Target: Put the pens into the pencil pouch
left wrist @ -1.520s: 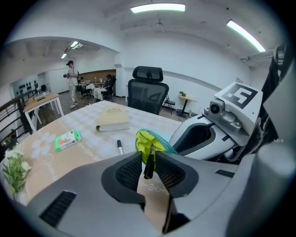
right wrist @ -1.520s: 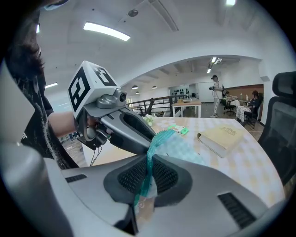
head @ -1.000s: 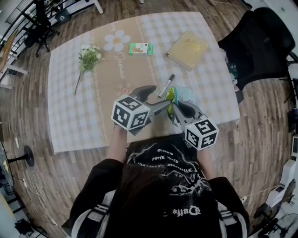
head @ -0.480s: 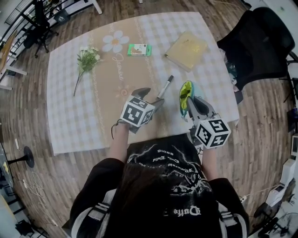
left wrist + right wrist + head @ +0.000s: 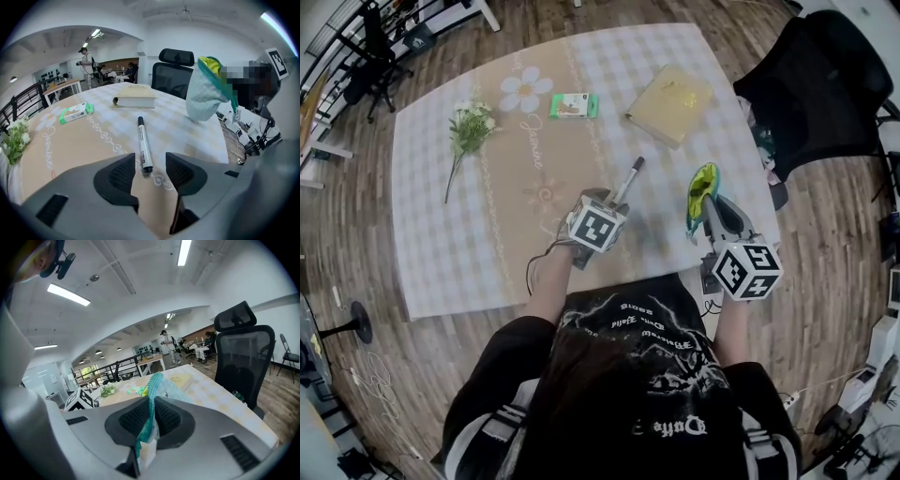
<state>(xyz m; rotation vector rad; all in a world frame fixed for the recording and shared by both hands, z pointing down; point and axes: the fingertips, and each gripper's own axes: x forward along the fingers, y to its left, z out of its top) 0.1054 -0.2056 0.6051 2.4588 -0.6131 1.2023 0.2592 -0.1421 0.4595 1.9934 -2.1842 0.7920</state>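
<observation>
Closing on the pen: the left gripper [image 5: 145, 171] has just been narrowing its jaws. The near end of the pen [image 5: 143, 145] lies between the pads, not yet pinched.
Pen's place: flat on the table [image 5: 487, 253] in front of the person, well apart from the pouch [image 5: 703, 187].
Pouch: the right gripper [image 5: 151, 420] is clamped on its teal zip edge, holding it up off the table to the right.
Risk: a pinch on the very end likely lets the pen droop or swivel. The round barrel may also roll out as the pads meet.
Risk at the pouch: held by one edge, its mouth may sag shut.
Pen's axis: running straight away from the jaws, dark cap farthest, toward the book [image 5: 672, 101].
</observation>
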